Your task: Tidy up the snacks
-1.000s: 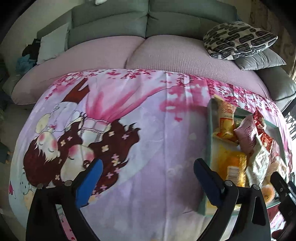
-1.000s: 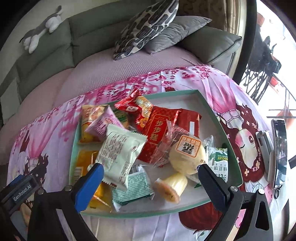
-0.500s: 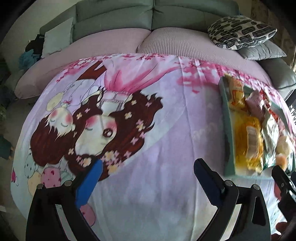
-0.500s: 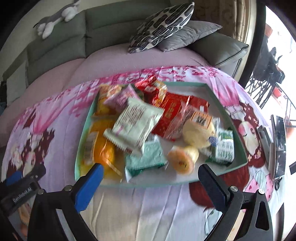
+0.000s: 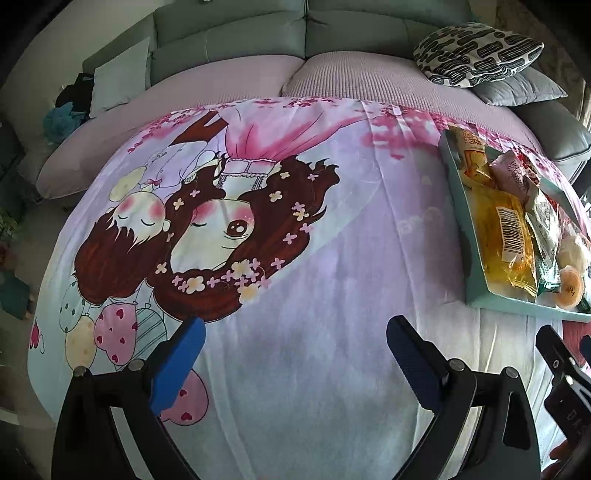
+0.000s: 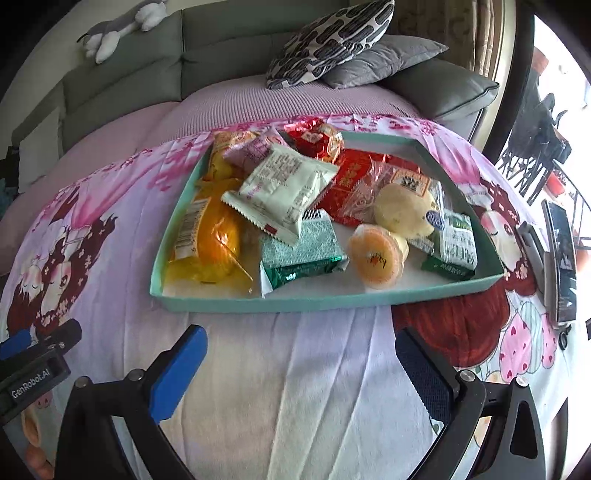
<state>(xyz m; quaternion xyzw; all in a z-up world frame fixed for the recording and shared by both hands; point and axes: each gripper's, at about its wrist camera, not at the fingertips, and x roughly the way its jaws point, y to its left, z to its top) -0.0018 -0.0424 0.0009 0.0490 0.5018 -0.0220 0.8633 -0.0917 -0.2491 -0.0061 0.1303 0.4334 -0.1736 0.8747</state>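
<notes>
Both tongs gaping wide, nothing between the blue pads. Left tongs (image 5: 293, 341) hover over bare cartoon-print cloth (image 5: 258, 229), well left of the tray. Right tongs (image 6: 301, 349) sit just short of the tray's near wall, centred on it.

Teal tray (image 6: 280, 303) rests on the cloth, in front of the sofa (image 6: 221, 40). Snacks all inside it, piled loosely:
- yellow-orange packet (image 6: 210, 236) against the left wall, barcode facing up
- white packet (image 6: 282, 192) tilted on top of the pile, overlapping the yellow one and the green foil packet (image 6: 301, 253)
- jelly cup (image 6: 376, 256) lying on its side near the front, just beside a round pale bun (image 6: 404, 210) in clear wrap
- green-white biscuit pack (image 6: 454, 245) at the right end, touching the bun's wrap
- red packets (image 6: 351, 181) behind, partly buried; pink one (image 6: 255, 149) at the back left

From the left wrist view the tray (image 5: 461, 221) is at the far right edge, and the right unit's body pokes in at the bottom right corner.

Phone (image 6: 561, 258) lies on the cloth right of the tray, apart from it. Patterned cushion (image 6: 328, 40) stacked on a grey one on the sofa. Plush toy (image 6: 118, 26) on the sofa back.
</notes>
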